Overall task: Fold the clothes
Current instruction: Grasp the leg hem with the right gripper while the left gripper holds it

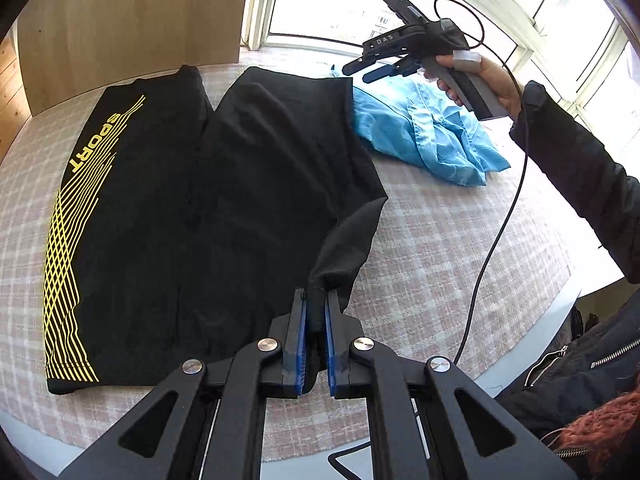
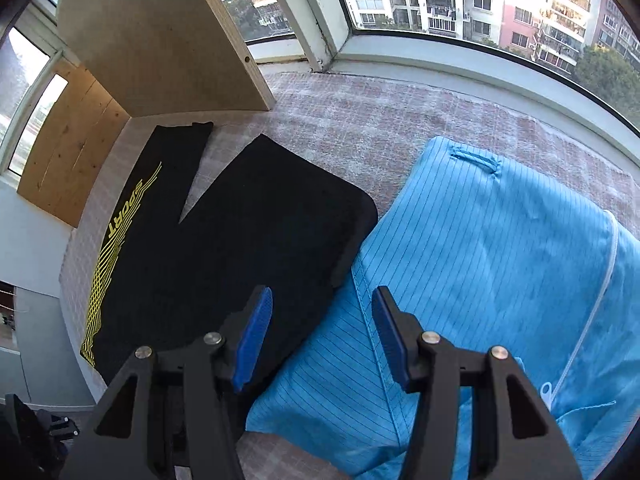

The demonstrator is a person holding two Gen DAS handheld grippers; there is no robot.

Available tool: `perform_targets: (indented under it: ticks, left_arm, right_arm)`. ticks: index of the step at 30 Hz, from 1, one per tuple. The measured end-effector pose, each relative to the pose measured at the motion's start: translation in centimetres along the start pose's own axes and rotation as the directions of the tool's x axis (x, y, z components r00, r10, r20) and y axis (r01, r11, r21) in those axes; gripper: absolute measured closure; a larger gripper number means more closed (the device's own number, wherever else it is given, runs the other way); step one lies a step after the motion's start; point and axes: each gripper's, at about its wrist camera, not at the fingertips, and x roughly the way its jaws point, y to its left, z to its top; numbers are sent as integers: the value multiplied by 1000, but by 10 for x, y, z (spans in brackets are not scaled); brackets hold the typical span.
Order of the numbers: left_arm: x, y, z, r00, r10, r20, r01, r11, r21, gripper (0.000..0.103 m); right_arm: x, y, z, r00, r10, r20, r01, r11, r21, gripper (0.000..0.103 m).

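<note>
A black garment (image 1: pixel 224 208) with yellow "SPORT" lettering lies spread on the checked pink cloth surface (image 1: pixel 440 240). It also shows in the right wrist view (image 2: pixel 248 240). My left gripper (image 1: pixel 316 312) is shut on a bunched near corner of the black garment and lifts it a little. My right gripper (image 2: pixel 322 304) is open and empty, held above the boundary between the black garment and a crumpled light-blue striped garment (image 2: pixel 500 264). In the left wrist view the right gripper (image 1: pixel 368 70) hovers over the far edge of the blue garment (image 1: pixel 432 132).
A wooden panel (image 2: pixel 152 36) stands at the far left of the surface. Windows (image 2: pixel 460 0) run along the far side. A black cable (image 1: pixel 496 232) hangs from the right gripper across the surface. The person's dark jacket (image 1: pixel 580 360) is at the right.
</note>
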Motion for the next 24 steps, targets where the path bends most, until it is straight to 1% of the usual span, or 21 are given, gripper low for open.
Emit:
perform_targets:
  ticks: [8, 10, 11, 12, 13, 15, 17, 21, 24]
  left_arm:
    - [13, -6, 1, 1000, -20, -24, 21, 999, 47, 96]
    - [14, -6, 0, 999, -23, -26, 24, 998, 59, 96]
    - [15, -6, -1, 999, -29, -26, 30, 998, 62, 96]
    - [14, -5, -2, 999, -40, -23, 41, 997, 61, 96]
    - [14, -3, -3, 998, -52, -20, 53, 997, 59, 96]
    - [14, 0, -3, 998, -64, -18, 65, 996, 61, 96]
    - [12, 3, -4, 997, -78, -16, 79, 995, 65, 96]
    - [6, 13, -6, 993, -115, -3, 115, 990, 85, 96]
    - [-6, 29, -4, 987, -155, 27, 152, 984, 91, 96]
  right_arm:
    - [17, 0, 5, 999, 38, -8, -38, 999, 6, 52]
    - [21, 0, 6, 999, 47, -11, -47, 999, 8, 55]
    - [24, 0, 6, 999, 52, -12, -52, 999, 9, 69]
    - [24, 3, 7, 999, 46, -12, -46, 999, 4, 90]
    - [24, 6, 7, 999, 36, -11, -36, 999, -3, 95]
    - [24, 13, 6, 1000, 15, -11, -16, 1000, -18, 96]
    - [24, 20, 6, 1000, -5, -10, 5, 999, -33, 99]
    - [24, 33, 6, 999, -47, -7, 46, 997, -63, 100]
    - [3, 45, 12, 997, -29, 68, 31, 999, -31, 100]
